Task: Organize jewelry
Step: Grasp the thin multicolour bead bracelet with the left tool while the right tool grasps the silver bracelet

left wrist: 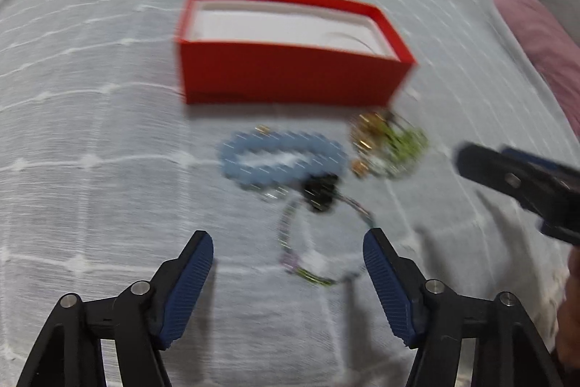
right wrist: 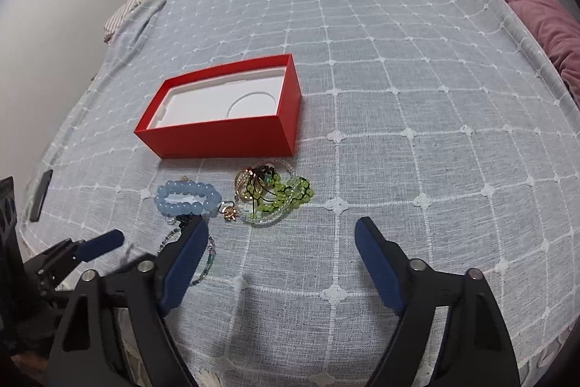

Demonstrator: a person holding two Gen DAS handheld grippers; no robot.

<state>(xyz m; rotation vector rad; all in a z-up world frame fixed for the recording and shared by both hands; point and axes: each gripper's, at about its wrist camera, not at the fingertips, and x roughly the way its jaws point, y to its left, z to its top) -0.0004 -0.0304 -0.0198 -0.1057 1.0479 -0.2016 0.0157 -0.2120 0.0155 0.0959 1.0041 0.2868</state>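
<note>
Bedspread: I saw a pale blue-grey cloth (right wrist: 398,97) with a white stitched grid covering the whole work surface, and everything sat on it.
Pink blanket: a bunched pink fabric (right wrist: 554,35) lay at the far right edge, well apart from the jewelry.
Red box: an open red box (right wrist: 224,136) with a white moulded insert stood left of centre in my right wrist view, just beyond the jewelry; I saw nothing lying in the insert.
Right gripper: my right tongs (right wrist: 281,234) stood spread over bare cloth, nearer than the jewelry, with nothing between the pads; the left pad overlapped the thin beaded loop in that view, and I could not tell whether it touched.
Left gripper: my left tongs (left wrist: 288,243) stood spread, and the thin loop lay on the cloth between the pads without being pinched; this view was blurred.
Green and gold tangle: a heap of green beads and gold pieces (right wrist: 272,194) lay just near the box's right corner.
Blue bracelet: a ring of pale blue beads (right wrist: 188,198) lay just left of the tangle, near the box.
Thin beaded loop: a fine bracelet (left wrist: 319,242) lay nearest to me, beside a small dark piece (left wrist: 320,191).
</note>
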